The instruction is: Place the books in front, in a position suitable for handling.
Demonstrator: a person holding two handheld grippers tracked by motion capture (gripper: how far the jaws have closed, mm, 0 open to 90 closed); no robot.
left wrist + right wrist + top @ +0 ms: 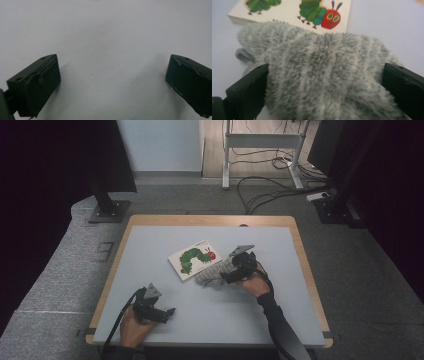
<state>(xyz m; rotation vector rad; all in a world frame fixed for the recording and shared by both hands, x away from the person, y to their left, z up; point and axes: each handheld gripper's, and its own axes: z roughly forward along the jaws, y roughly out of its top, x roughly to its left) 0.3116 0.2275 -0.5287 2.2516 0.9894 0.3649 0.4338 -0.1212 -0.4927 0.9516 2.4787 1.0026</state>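
- Straddling a fluffy grey sock [324,75], the right gripper [324,85] has its two black jaws spread wide, one on each side of the pile, and the fuzz fills the whole gap between them.
- From the right gripper view the fabric presses against the inner face of both jaws; whether they are squeezing it yet cannot be told, but they stand far apart.
- Just past the jaw tips, beyond the sock, lies a picture book [294,15] with a green caterpillar and a red head on its pale cover; the sock's far edge overlaps the book's near edge.
- In the high view the right gripper [231,272] sits near the middle of the counter [150,245], held by the person's right hand [255,282], with the sock [212,274] bunched directly in front of its jaws and the book [195,259] lying flat just beyond that, tilted at an angle to the counter's edges.
- The left gripper [112,80] is low over bare counter surface, its jaws well apart with nothing between them; their shadows fall on the pale grey top right beneath.
- In the high view the left gripper [159,312] rests near the front left of the counter in the person's left hand [132,327], well apart from the sock and the book, its jaws pointing toward the right.
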